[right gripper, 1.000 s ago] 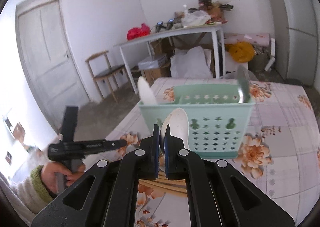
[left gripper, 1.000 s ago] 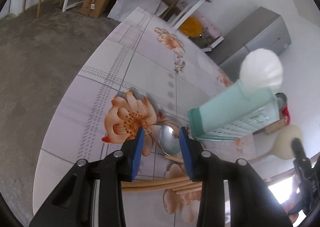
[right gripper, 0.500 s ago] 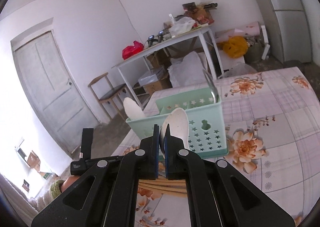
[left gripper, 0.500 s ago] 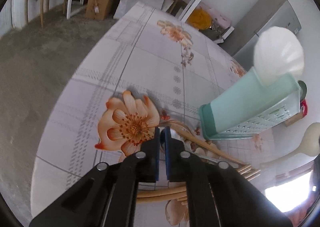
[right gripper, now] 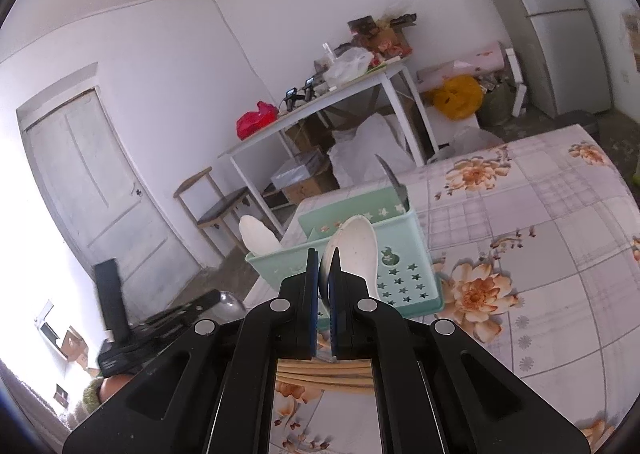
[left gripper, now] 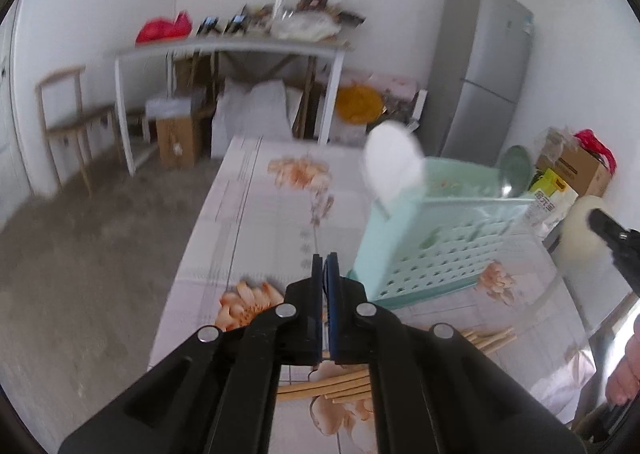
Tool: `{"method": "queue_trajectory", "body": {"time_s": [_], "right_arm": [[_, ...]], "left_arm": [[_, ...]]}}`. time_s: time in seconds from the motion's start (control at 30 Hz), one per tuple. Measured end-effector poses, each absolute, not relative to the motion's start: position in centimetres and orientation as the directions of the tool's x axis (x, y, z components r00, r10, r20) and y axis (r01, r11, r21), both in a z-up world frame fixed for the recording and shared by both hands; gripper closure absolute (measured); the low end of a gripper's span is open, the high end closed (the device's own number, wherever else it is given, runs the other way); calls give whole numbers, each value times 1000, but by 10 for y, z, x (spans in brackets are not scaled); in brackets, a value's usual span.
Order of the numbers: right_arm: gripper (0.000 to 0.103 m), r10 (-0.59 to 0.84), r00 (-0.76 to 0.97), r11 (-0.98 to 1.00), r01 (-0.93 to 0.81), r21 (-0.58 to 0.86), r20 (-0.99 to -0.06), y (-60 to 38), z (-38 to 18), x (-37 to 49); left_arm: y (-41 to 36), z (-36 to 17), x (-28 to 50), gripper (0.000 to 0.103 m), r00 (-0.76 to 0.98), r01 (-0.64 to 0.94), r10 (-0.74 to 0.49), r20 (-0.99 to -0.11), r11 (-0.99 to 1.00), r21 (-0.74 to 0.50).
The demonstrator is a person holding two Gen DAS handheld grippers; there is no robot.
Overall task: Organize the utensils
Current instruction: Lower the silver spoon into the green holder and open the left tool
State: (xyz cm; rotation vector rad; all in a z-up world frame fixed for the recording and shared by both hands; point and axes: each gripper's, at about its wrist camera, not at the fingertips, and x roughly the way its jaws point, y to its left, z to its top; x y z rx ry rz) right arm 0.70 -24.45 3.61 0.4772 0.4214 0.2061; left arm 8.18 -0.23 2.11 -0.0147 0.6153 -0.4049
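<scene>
A mint-green utensil caddy stands on the flowered table. A white spoon and a metal spoon stand in it. My right gripper is shut on a white spoon, held above the table before the caddy. My left gripper is shut on a metal spoon; from the right wrist view its bowl shows beside the left gripper. Wooden chopsticks lie on the table under both grippers.
The flowered table runs away from me, with a bare concrete floor to its left. A white worktable, a chair, boxes and a grey fridge stand at the back wall.
My left gripper closed on the metal spoon on the table and lifted it, tilting up to face the room. My right gripper rose with the white spoon.
</scene>
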Motion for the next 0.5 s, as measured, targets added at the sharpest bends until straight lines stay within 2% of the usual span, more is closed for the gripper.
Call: {"method": "queue_trajectory", "body": {"time_s": [0.2, 0.4, 0.5], "right_arm": [[100, 261, 905, 878, -79, 472, -335, -247, 39, 0], [100, 245, 917, 877, -72, 475, -315, -251, 42, -6], [100, 241, 918, 877, -68, 476, -314, -252, 41, -7]], "left_arm": [[-5, 52, 55, 101, 791, 405, -391, -471, 911, -76], [3, 87, 41, 101, 790, 456, -467, -397, 881, -130], [7, 112, 34, 101, 778, 510, -534, -331, 845, -162]]}}
